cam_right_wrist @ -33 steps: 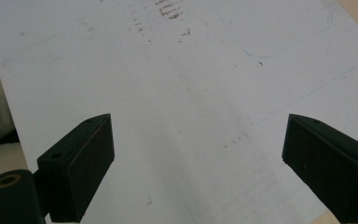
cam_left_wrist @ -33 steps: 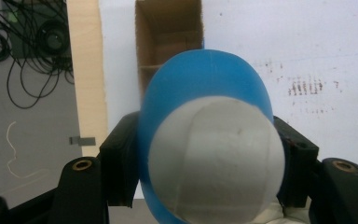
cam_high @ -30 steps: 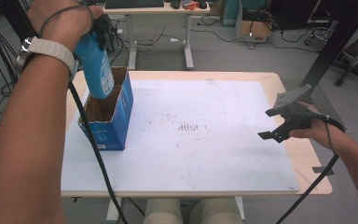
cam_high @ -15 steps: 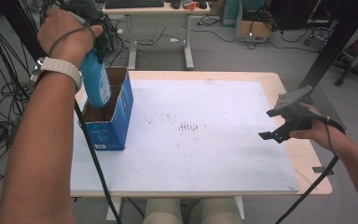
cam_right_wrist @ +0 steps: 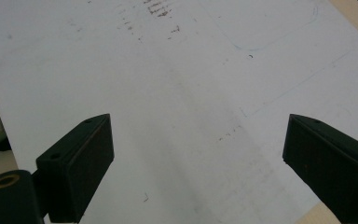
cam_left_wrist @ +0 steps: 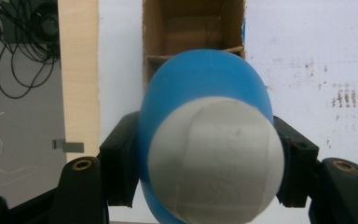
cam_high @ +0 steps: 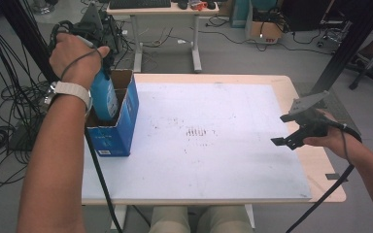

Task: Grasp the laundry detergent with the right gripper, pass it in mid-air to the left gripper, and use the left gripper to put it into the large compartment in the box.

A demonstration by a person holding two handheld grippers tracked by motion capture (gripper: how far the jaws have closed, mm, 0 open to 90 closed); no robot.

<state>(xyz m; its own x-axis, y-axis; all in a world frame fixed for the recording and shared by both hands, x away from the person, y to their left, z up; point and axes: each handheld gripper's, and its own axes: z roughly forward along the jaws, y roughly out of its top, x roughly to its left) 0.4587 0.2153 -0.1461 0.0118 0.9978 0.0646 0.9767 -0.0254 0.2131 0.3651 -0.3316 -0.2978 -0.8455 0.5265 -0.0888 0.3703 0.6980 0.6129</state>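
Note:
A blue bottle (cam_high: 104, 98) with a pale label hangs upright over the open blue cardboard box (cam_high: 119, 131) at the table's left edge, its lower end down inside the box. My left gripper (cam_high: 97, 53) is shut on the bottle's upper part. In the left gripper view the bottle (cam_left_wrist: 205, 84) sits between the two black jaws, and its pale rounded end (cam_left_wrist: 216, 154) faces the camera above the brown box interior (cam_left_wrist: 191, 28). My right gripper (cam_high: 294, 131) hovers open over the table's right side. Its jaws stand wide apart over the white surface (cam_right_wrist: 177, 93) with nothing between them.
The white sheet (cam_high: 199, 136) covering the wooden table carries a patch of dark smudges (cam_high: 196, 131) near the middle. Cables (cam_high: 0, 131) lie on the floor at left. A desk (cam_high: 165, 9) and a dark frame post (cam_high: 340, 53) stand beyond the table.
My left hand has moved away from me and slightly right with the bottle, which now stands more upright above the box. The right gripper has barely moved.

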